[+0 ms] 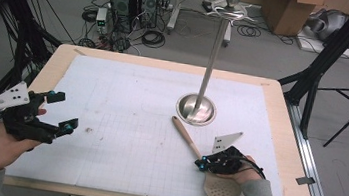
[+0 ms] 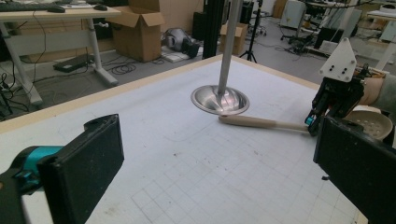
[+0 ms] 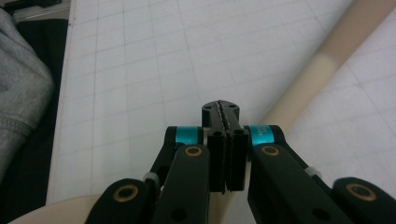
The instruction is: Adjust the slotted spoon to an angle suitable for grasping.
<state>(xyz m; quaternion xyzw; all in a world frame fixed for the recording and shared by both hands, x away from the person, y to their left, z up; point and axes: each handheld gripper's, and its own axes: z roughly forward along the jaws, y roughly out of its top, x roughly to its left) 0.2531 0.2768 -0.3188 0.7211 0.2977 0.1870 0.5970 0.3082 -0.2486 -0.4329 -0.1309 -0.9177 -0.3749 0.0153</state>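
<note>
A beige slotted spoon [image 1: 185, 134] lies on the white gridded mat, handle toward the steel stand and perforated bowl [image 1: 222, 188] near the front edge. My right gripper [image 1: 198, 164] sits low over the spoon where handle meets bowl, jaws shut flat against each other. In the right gripper view, nothing is between the right gripper's [image 3: 221, 109] closed pads, and the spoon handle [image 3: 327, 60] runs beside and under them. My left gripper [image 1: 62, 112] is held up at the left of the table, open and empty. In the left gripper view its wide-apart jaws frame the spoon handle [image 2: 254, 122].
A steel stand with a round dished base [image 1: 196, 108] and tall pole [image 1: 216, 48] stands right of the table's middle. The table's wooden rim [image 1: 283, 141] borders the mat. Computers, cables, boxes and tripod legs are on the floor beyond.
</note>
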